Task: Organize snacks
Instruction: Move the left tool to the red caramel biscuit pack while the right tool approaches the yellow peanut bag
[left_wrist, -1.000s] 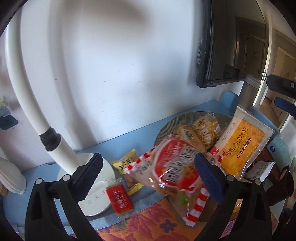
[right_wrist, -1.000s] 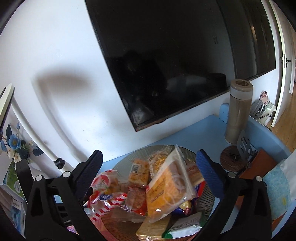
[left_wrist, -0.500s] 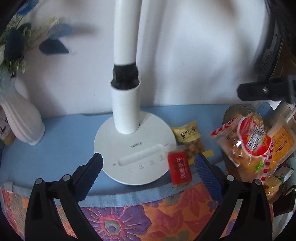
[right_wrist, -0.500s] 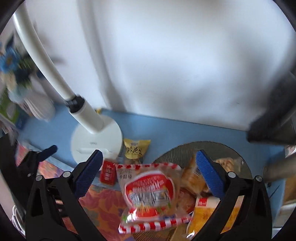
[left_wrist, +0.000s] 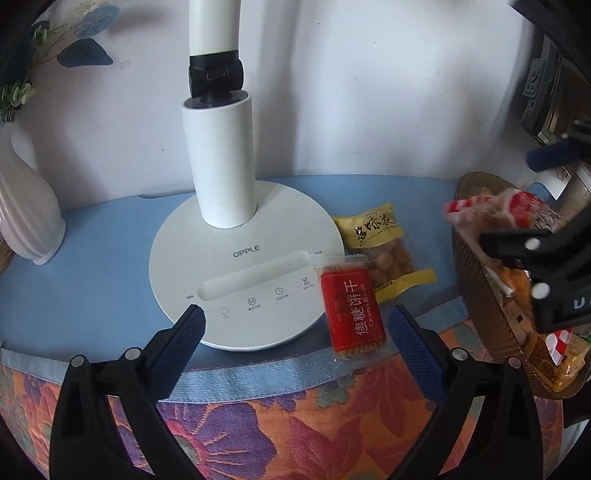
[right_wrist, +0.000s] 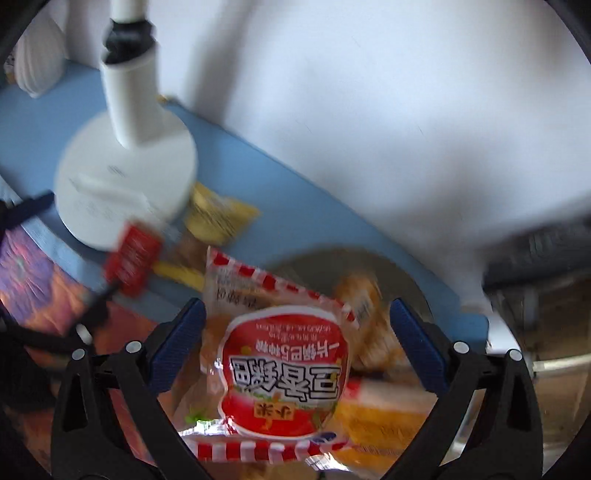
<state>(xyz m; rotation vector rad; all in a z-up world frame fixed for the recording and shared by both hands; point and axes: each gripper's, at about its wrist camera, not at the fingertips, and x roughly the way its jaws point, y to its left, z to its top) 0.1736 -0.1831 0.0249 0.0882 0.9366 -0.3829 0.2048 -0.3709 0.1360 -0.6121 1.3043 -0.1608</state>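
Note:
A red caramel biscuit packet (left_wrist: 351, 308) lies against the lamp base edge, just beyond my open left gripper (left_wrist: 295, 330). A yellow nut packet (left_wrist: 384, 249) lies behind it. A brown woven bowl (left_wrist: 476, 295) heaped with snacks stands at the right. My right gripper (right_wrist: 297, 332) is open above the bowl (right_wrist: 369, 264), its jaws either side of a red-and-white striped snack bag (right_wrist: 280, 365) on top of the heap, not touching it. The red packet (right_wrist: 135, 256) and yellow packet (right_wrist: 218, 214) show blurred in the right wrist view.
A white OPPLE lamp (left_wrist: 240, 266) stands on the blue tabletop, with a white ribbed vase (left_wrist: 26, 221) at the left. A floral cloth (left_wrist: 295, 424) covers the front edge. The wall is close behind, a dark screen (left_wrist: 546, 85) at upper right.
My left gripper swung left from the bowl and came in close to the lamp base and red packet. My right gripper swung left and down over the striped bag.

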